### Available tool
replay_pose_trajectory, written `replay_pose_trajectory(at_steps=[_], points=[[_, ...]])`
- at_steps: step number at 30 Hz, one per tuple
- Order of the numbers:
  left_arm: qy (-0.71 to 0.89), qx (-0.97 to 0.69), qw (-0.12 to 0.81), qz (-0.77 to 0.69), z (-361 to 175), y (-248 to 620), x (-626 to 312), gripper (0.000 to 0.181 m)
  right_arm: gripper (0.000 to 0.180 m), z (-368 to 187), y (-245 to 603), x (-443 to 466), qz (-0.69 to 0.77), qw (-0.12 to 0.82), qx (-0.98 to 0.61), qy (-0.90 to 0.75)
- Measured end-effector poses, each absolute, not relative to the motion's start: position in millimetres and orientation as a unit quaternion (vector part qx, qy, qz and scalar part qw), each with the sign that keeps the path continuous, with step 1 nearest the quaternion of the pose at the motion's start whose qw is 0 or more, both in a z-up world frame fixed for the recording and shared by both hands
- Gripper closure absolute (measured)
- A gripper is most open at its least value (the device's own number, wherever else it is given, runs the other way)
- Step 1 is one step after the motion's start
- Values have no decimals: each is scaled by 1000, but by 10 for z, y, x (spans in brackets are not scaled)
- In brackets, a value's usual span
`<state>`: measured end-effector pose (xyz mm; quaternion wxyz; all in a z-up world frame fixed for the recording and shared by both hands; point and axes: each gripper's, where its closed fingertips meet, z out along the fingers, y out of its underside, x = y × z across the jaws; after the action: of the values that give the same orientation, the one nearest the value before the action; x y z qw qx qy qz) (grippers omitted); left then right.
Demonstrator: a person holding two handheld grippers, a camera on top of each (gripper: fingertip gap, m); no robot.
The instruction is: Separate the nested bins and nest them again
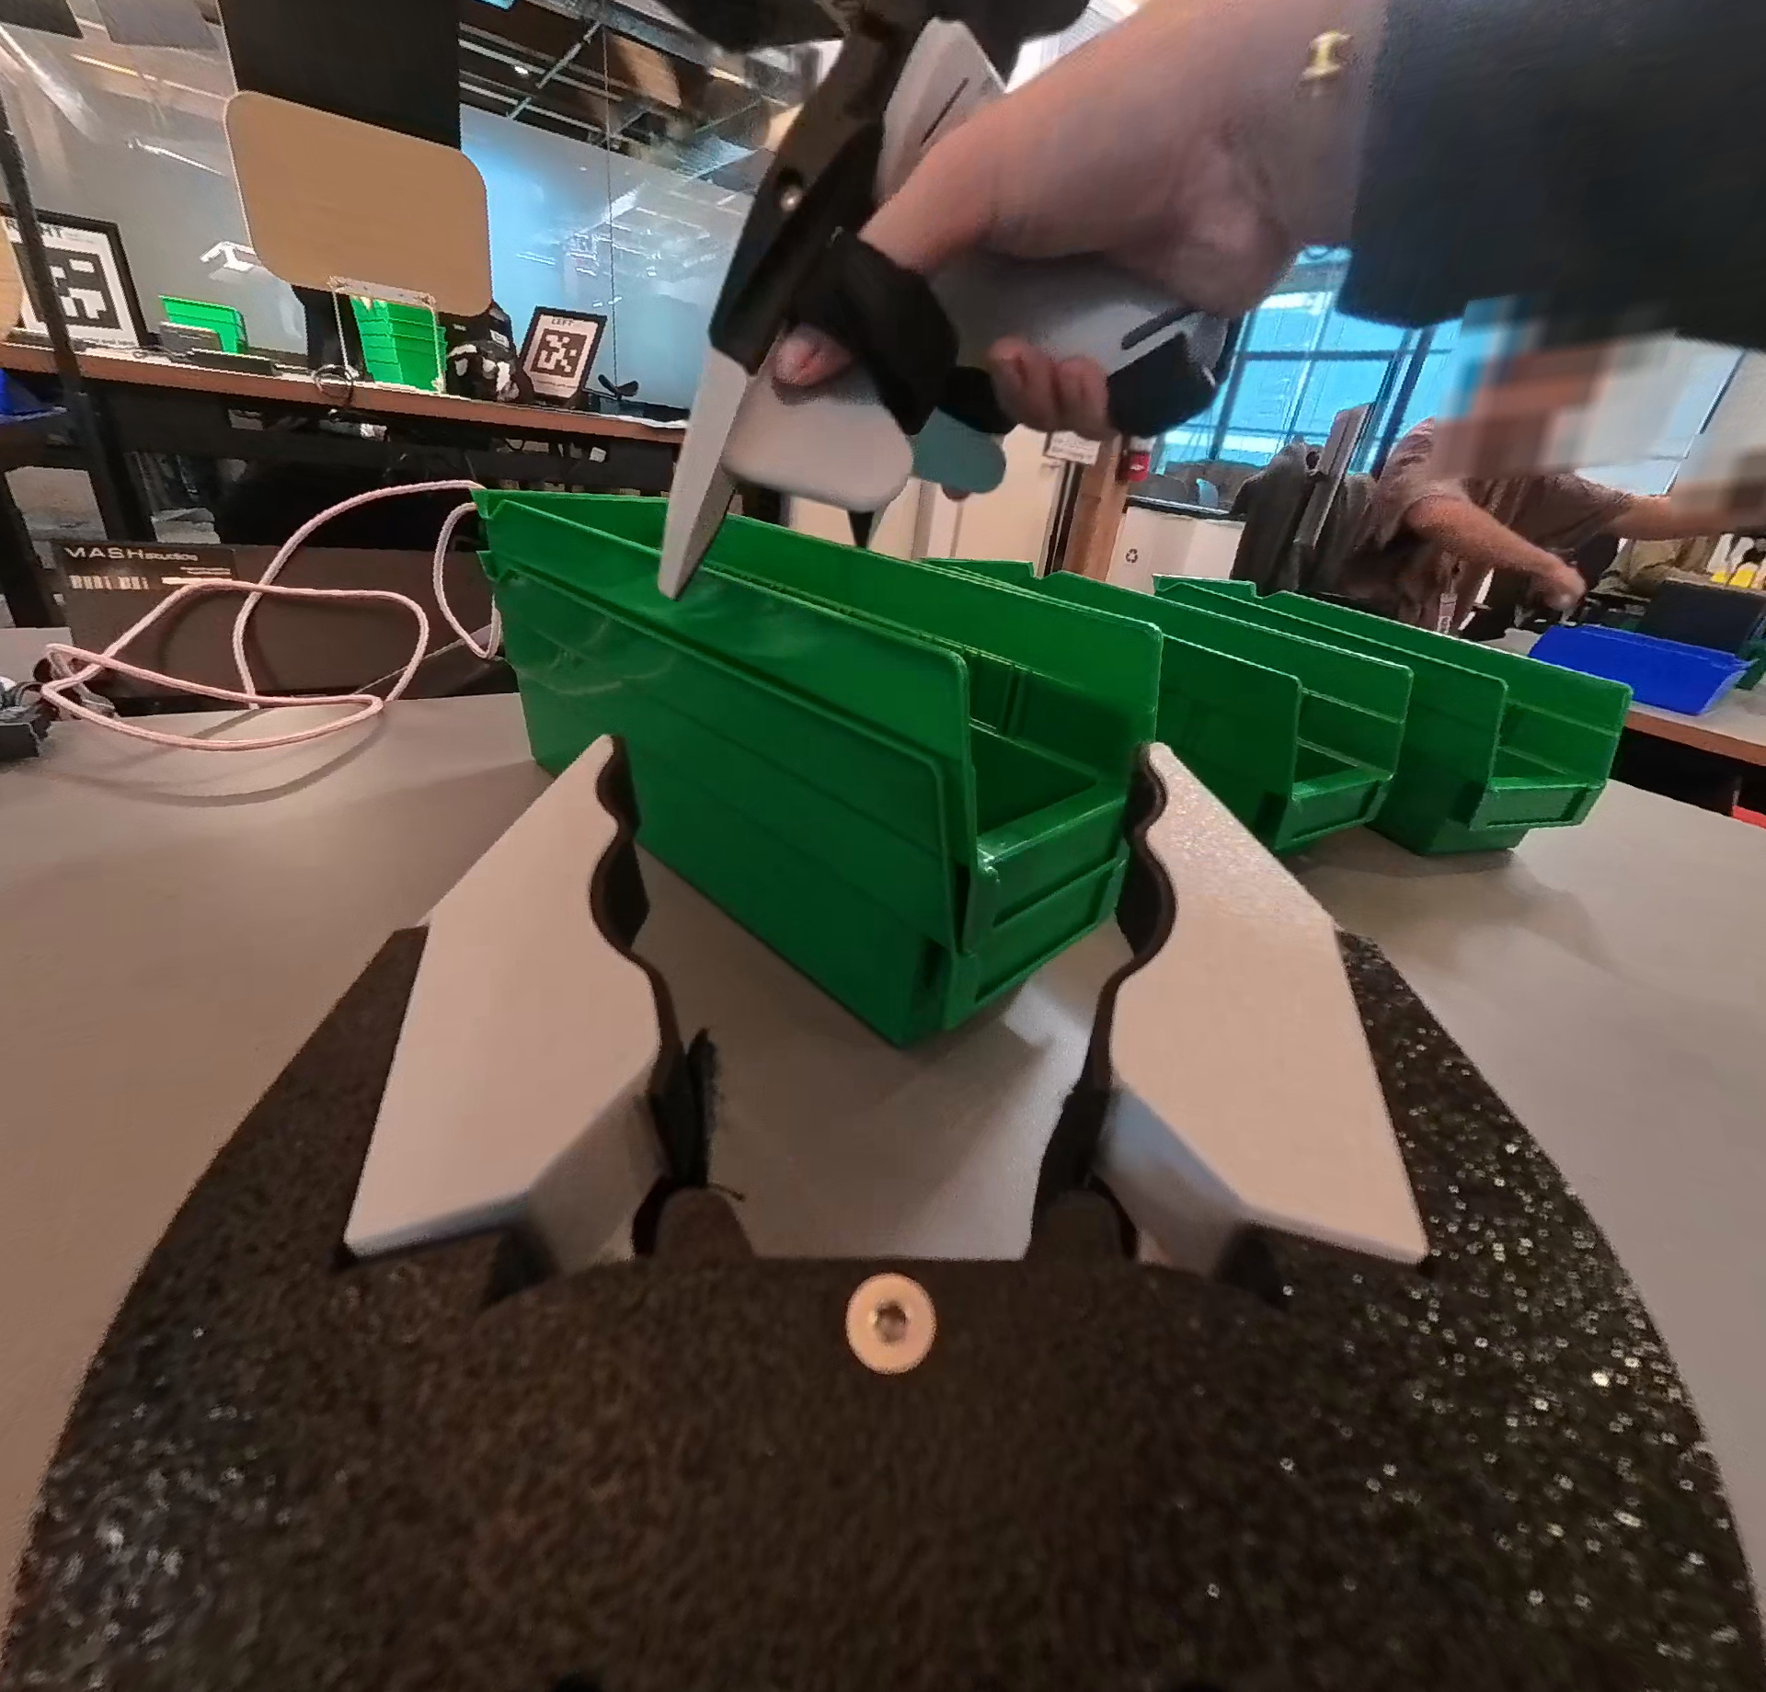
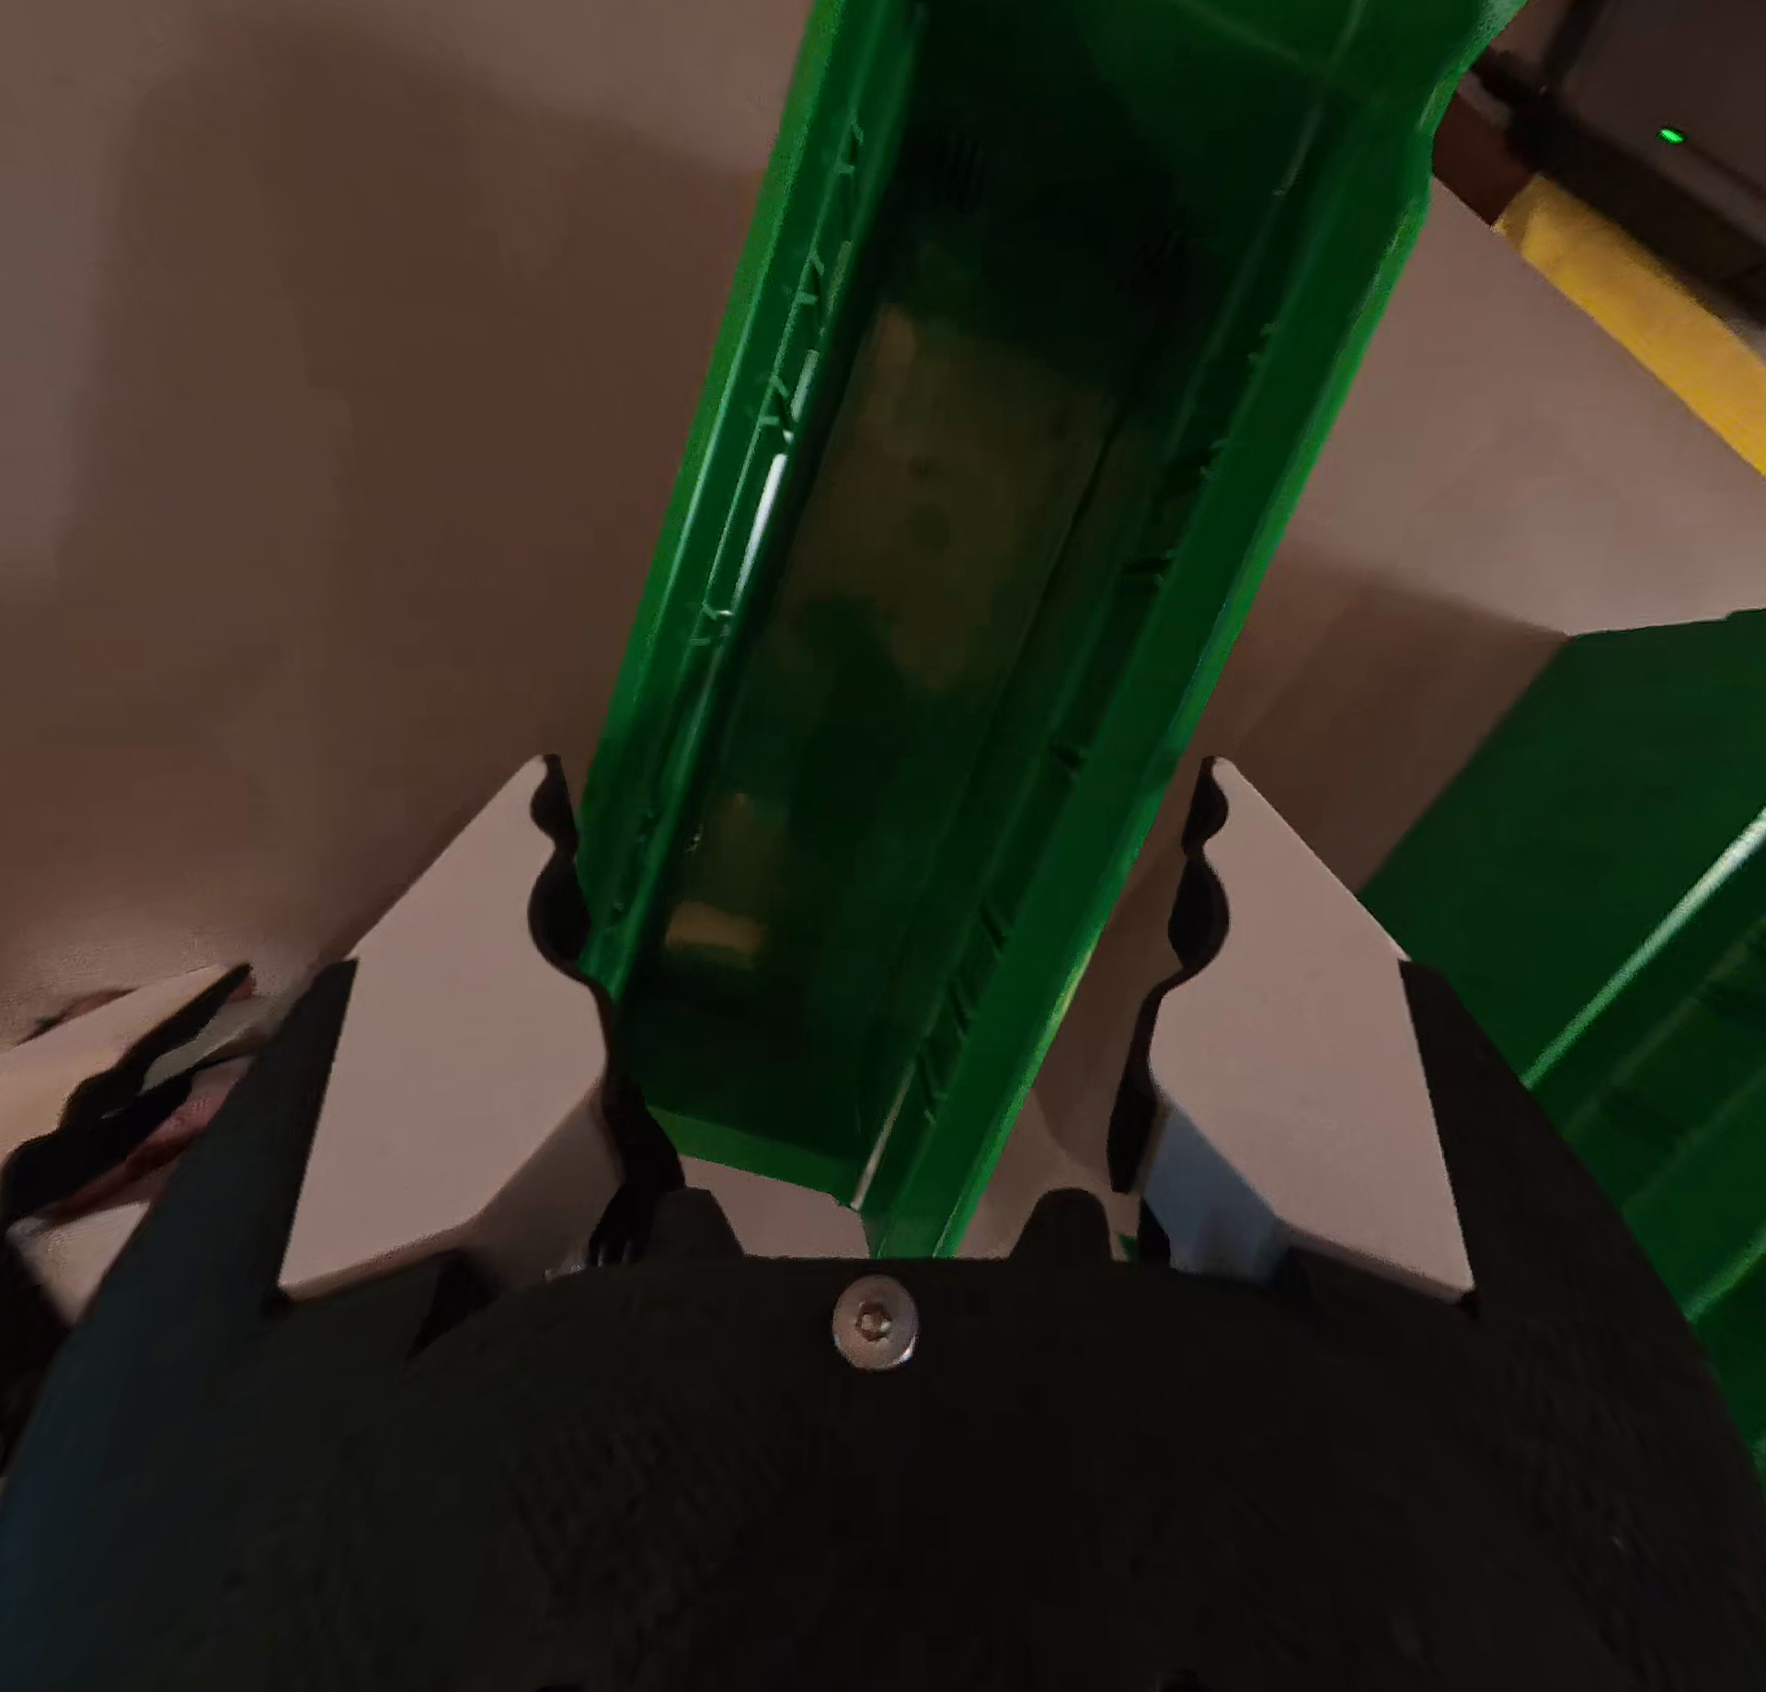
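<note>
Looking along our left gripper [image 1: 879, 844], we see its fingers [image 1: 535, 1006] spread apart with nothing between them, low over the grey counter [image 1: 210, 882]. Just ahead of the fingertips sits a nested stack [image 1: 841, 786] of green bins, its short end facing us between the tips without touching them. Beyond the right finger, two more green bins [image 1: 1414, 738] stand side by side on the counter. Above the stack our right gripper [image 1: 707, 538] points down, one finger tip at the top bin's far rim. From the right wrist, that bin [image 2: 1003, 547] runs away between the parted fingers [image 2: 459, 1025]; the left finger meets its wall, the right finger stands clear of it. Another green bin [image 2: 1605, 882] lies right of the right finger.
</note>
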<state>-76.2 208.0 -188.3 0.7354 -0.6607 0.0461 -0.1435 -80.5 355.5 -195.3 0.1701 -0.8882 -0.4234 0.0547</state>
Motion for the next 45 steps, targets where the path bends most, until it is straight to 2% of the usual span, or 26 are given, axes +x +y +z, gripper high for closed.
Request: replay_pose_trajectory(at_steps=[3,8,15,25,36,45], points=[[45,-660,736,-145,-1878,2077,-763,81,57,-1994,3549,-807,32,153,-894,-420],[36,-646,751,-137,-1807,2039,-830,83,75,-1958,3523,-841,10,140,-896,-422],[1,-636,758,-147,-1690,2004,-1059,81,83,-1929,3330,-1300,38,159,-878,-450],[-28,-603,787,-125,-1478,1886,-1385,80,86,-1709,3126,-1735,71,164,-859,-480],[-35,-609,783,-118,-1536,1915,-1444,79,87,-1596,3155,-1607,87,179,-858,-473],[-32,-609,784,-116,-1550,1914,-1420,79,85,-1020,3275,-1459,121,226,-850,-459]])
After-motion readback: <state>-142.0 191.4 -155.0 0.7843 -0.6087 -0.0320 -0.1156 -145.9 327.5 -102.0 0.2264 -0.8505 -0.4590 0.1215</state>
